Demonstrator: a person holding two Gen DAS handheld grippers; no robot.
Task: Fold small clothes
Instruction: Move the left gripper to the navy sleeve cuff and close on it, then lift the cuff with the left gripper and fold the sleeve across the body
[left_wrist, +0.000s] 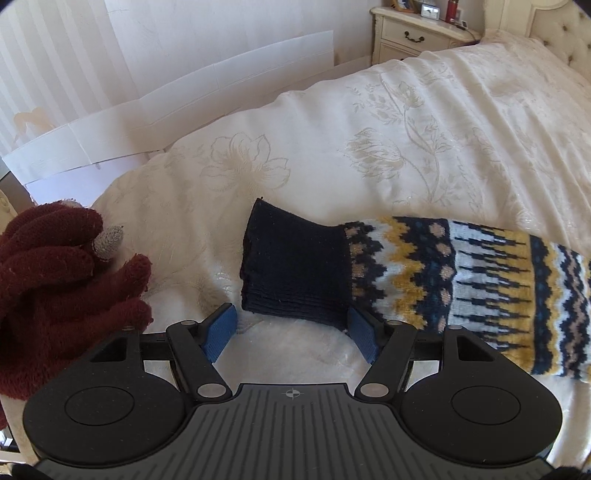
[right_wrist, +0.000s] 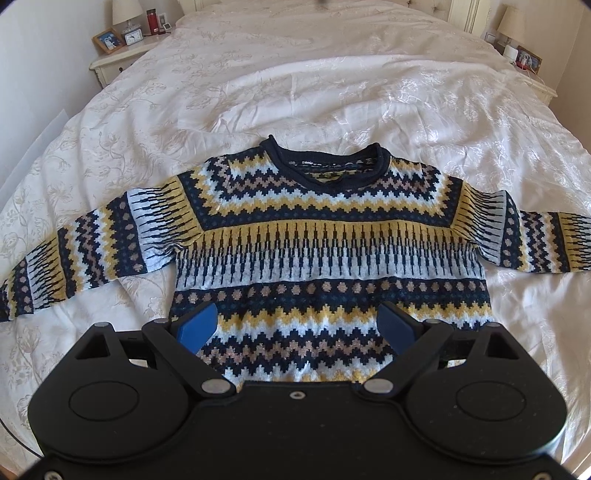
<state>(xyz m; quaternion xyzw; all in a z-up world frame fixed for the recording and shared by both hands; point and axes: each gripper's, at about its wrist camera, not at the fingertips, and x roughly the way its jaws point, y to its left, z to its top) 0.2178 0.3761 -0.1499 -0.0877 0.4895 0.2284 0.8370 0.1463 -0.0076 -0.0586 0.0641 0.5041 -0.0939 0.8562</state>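
Lying flat on floral bedspread (right_wrist: 332, 92), patterned sweater (right_wrist: 314, 236), nightstand (right_wrist: 118, 59)

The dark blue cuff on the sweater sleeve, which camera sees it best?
The left wrist view: the navy cuff lies close and large, just beyond the open left gripper. The right wrist view shows the whole sweater, but its sleeve ends run to the picture's edges, cuffs unseen.

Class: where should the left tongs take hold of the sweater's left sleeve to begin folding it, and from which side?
Grip the navy cuff at the sleeve's free end, coming in from its near edge. It lies flat on the bed, and the open left tongs already straddle that edge.
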